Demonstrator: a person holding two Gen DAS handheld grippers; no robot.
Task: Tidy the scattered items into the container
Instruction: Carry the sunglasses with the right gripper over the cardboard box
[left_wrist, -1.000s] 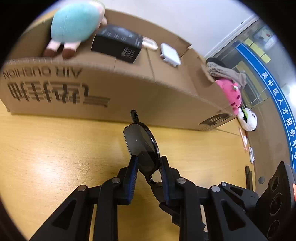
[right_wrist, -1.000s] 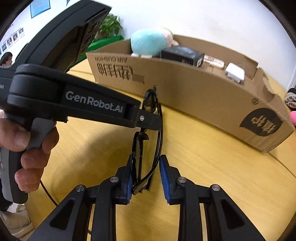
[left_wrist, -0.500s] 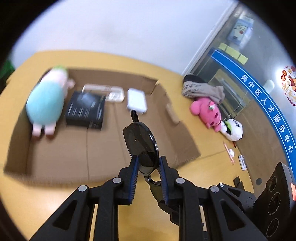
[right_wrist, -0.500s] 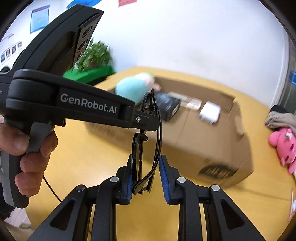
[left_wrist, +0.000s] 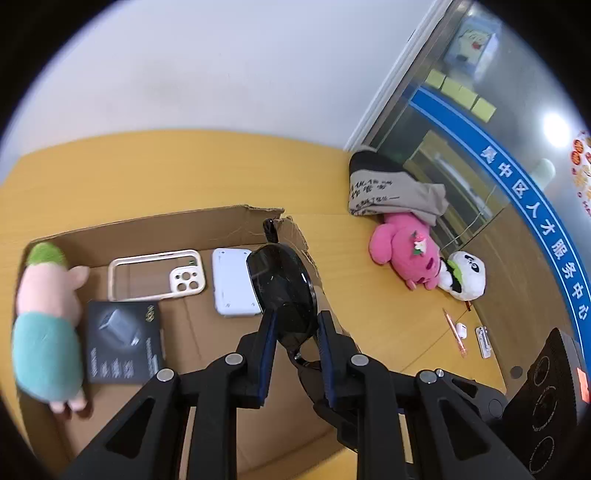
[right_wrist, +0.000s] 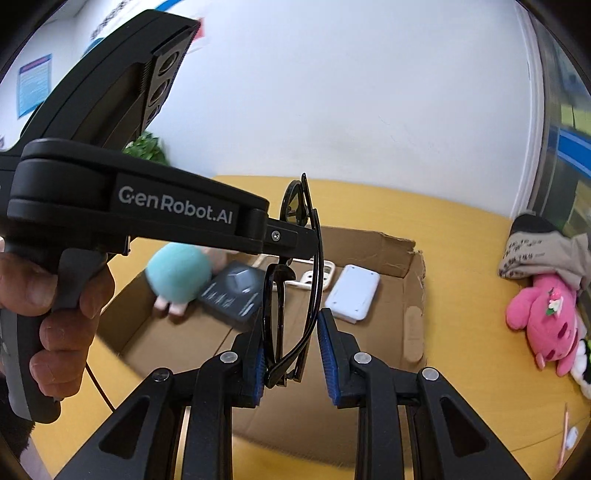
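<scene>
A pair of black sunglasses (left_wrist: 282, 284) hangs in the air between both grippers, above the open cardboard box (left_wrist: 166, 221). My left gripper (left_wrist: 293, 325) is shut on one dark lens. My right gripper (right_wrist: 291, 332) is shut on the folded frame and temple of the sunglasses (right_wrist: 291, 288). In the right wrist view, a hand (right_wrist: 55, 306) holds the left gripper (right_wrist: 295, 238), which comes in from the left and pinches the upper lens. The box (right_wrist: 369, 240) lies below and ahead of both.
Inside the box lie a teal and pink plush (left_wrist: 44, 325), a black carton (left_wrist: 123, 341), a beige phone case (left_wrist: 155, 275) and a white device (left_wrist: 236, 282). On the table to the right are a pink plush (left_wrist: 406, 254), a panda toy (left_wrist: 463, 275), folded cloth (left_wrist: 391, 192) and a pen (left_wrist: 456, 336).
Both grippers have risen with the sunglasses and moved from in front of the box's side wall to above it. The box interior now shows.
</scene>
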